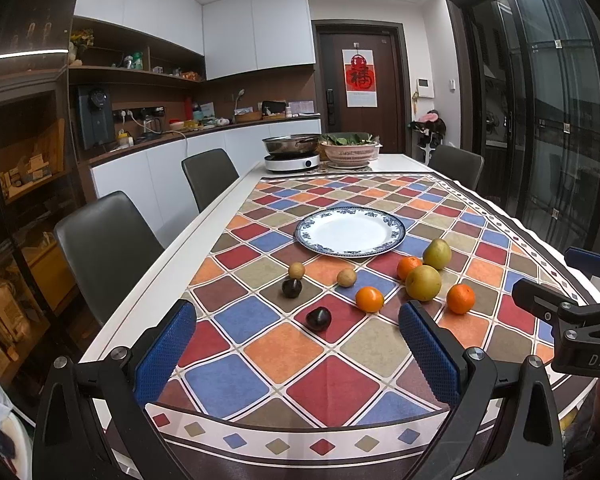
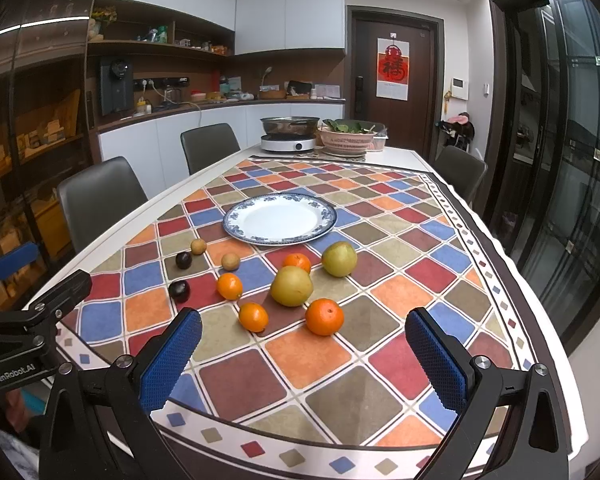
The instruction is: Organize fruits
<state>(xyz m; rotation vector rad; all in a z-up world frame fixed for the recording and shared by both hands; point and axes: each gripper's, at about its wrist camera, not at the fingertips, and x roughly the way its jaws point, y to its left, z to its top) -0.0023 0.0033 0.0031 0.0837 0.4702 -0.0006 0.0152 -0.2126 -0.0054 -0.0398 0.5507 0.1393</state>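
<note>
Evidently both tools hang wide open and empty; oranges [image 2: 324,316], pears [image 2: 291,286] and dark plums [image 2: 179,290] lie loose ahead of the right gripper [image 2: 303,360], plate [image 2: 240,216] beyond; round fruit may roll from an off-centre pinch; left gripper [image 1: 298,346] likewise.

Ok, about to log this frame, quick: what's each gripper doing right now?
Left gripper: open, holding nothing, above the near edge of the tablecloth.
Right gripper: open, holding nothing, short of the oranges.
</note>
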